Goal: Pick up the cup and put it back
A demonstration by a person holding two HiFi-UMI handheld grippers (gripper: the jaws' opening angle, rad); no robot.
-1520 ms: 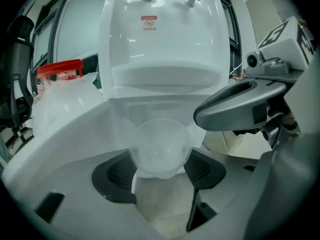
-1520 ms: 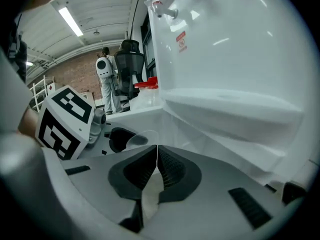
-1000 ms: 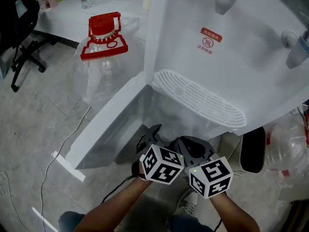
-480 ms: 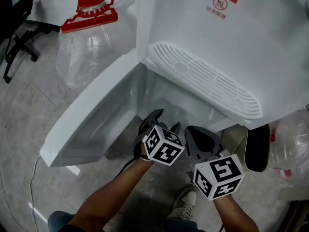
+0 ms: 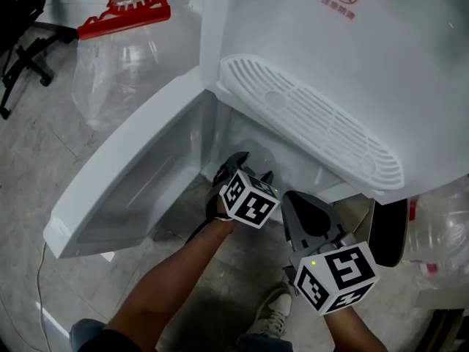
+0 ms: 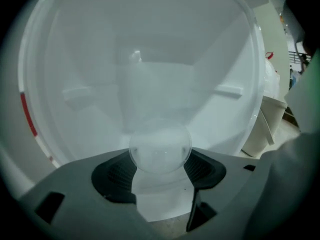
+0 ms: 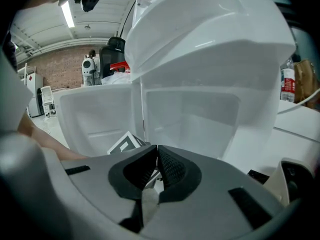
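Note:
A clear plastic cup (image 6: 160, 149) sits between the pads of my left gripper (image 6: 160, 170), which is shut on it. In the head view that left gripper (image 5: 242, 166) reaches into the open lower cabinet (image 5: 242, 134) of a white water dispenser (image 5: 330, 57), and the cup (image 5: 259, 155) shows only faintly at its tips. The cabinet door (image 5: 124, 189) hangs open to the left. My right gripper (image 5: 311, 218) waits outside the cabinet, to the right of the left one. Its jaws (image 7: 156, 165) are shut with nothing between them.
A large clear water jug (image 5: 124, 50) with a red cap (image 5: 128, 2) stands on the floor behind the door. A dark bin (image 5: 388, 229) and a plastic bag (image 5: 440, 226) lie at the right. An office chair base (image 5: 18, 42) is at far left. The drip grille (image 5: 308, 123) overhangs the cabinet.
The left gripper has moved forward, deeper into the cabinet opening. The head view has dropped closer to the dispenser. The right gripper stays back, shut.

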